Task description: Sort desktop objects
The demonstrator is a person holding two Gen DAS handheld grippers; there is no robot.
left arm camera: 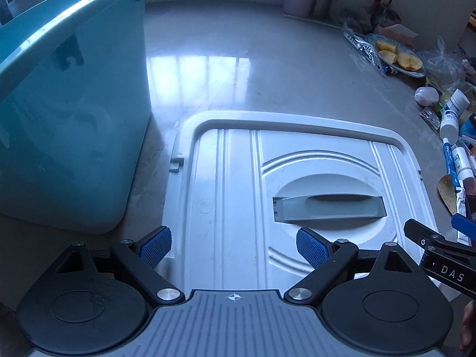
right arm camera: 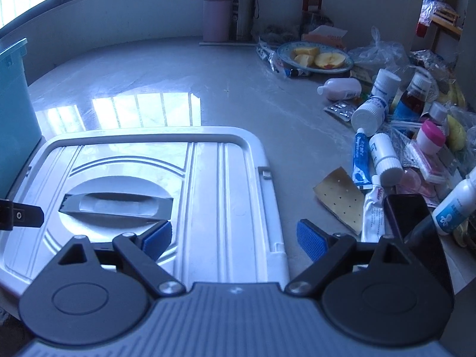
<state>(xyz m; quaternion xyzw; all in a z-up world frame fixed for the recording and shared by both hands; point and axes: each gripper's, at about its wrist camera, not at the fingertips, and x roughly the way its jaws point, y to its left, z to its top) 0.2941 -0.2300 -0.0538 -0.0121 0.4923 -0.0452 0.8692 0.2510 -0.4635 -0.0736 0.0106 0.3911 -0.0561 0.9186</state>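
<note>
Here, one white lid [left arm camera: 297,184] lies flat on the table [right arm camera: 238,95], beside one teal bin [left arm camera: 68,113]. Left gripper [left arm camera: 235,245] spread, empty, above the lid. Right gripper [right arm camera: 235,238] spread, empty, over the lid's right edge. Clutter pile to the right: two flasks [right arm camera: 217,15], one plate [right arm camera: 315,56] with three fruit pieces, two tubes [right arm camera: 361,157], several white bottles [right arm camera: 385,156].
</note>
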